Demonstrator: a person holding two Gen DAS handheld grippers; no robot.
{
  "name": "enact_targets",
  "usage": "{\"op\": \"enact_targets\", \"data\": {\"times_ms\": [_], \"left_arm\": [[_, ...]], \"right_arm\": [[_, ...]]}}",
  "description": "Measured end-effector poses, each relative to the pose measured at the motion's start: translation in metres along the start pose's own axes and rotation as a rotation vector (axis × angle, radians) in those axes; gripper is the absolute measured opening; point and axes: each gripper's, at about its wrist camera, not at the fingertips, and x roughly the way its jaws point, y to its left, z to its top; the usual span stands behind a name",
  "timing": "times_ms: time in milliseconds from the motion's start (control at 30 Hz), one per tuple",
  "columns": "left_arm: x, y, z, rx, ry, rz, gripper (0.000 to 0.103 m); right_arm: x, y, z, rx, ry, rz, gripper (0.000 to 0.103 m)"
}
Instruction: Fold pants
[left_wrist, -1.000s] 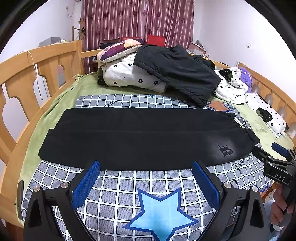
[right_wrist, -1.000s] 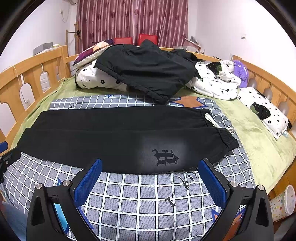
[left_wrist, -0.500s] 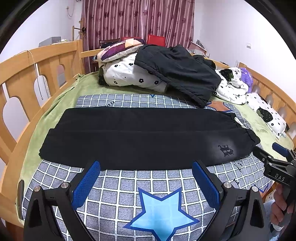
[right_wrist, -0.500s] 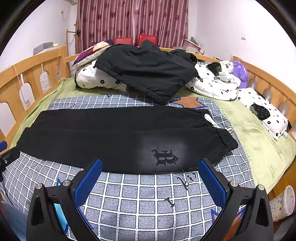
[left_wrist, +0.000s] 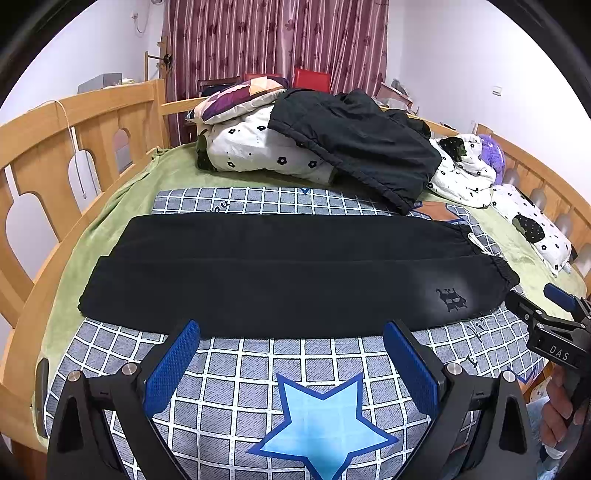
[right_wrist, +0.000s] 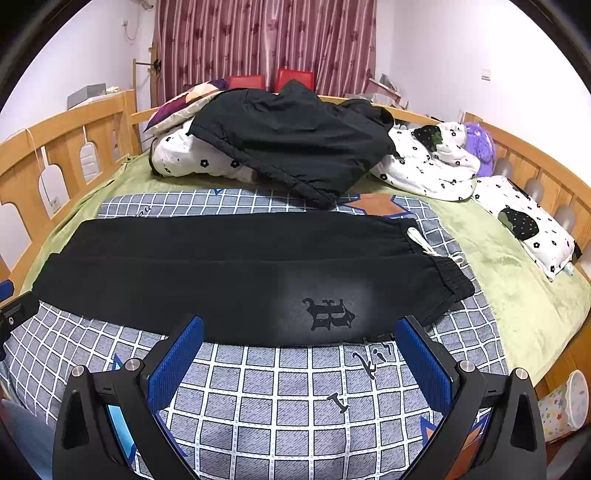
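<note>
I see my right gripper (right_wrist: 299, 345) spread wide, empty, just short of the black pants (right_wrist: 229, 273) lying flat on the checked blanket (right_wrist: 295, 387).

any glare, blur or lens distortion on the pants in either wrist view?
Left wrist view: sharp, even room light; fisheye bows the bed rail; black vignette in the corners. Right wrist view: a pale sheen patch on the pants around the logo, otherwise near-featureless black; same barrel bend. Open tongs in both views, left and right, in focus.
</note>
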Motion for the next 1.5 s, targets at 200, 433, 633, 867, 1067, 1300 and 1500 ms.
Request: {"op": "enact_targets", "data": {"times_ms": [200, 433, 633, 867, 1067, 1300, 1500], "left_arm": [[0.000, 0.000, 0.000, 0.001, 0.000, -0.001, 0.100], [0.000, 0.000, 0.000, 0.000, 0.000, -0.001, 0.100], [0.000, 0.000, 0.000, 0.001, 0.000, -0.001, 0.100], [-0.001, 0.001, -0.001, 0.000, -0.001, -0.003, 0.100], [-0.007, 0.003, -0.001, 0.003, -0.020, -0.034, 0.100], [-0.012, 0.022, 0.019, -0.024, -0.074, -0.057, 0.100], [0.010, 0.068, 0.044, 0.018, -0.115, 0.133, 0.100]], "right_arm": [[-0.001, 0.000, 0.001, 0.001, -0.001, -0.001, 0.102], [-0.002, -0.002, 0.002, -0.001, 0.000, -0.005, 0.102], [-0.003, -0.004, 0.003, -0.002, 0.000, -0.008, 0.102], [-0.004, -0.005, 0.003, -0.003, -0.001, -0.013, 0.102], [-0.011, -0.003, 0.005, -0.015, -0.037, -0.040, 0.102], [-0.019, -0.013, 0.016, 0.043, -0.078, 0.040, 0.100], [-0.029, -0.035, 0.052, -0.046, -0.174, -0.018, 0.100]]}}
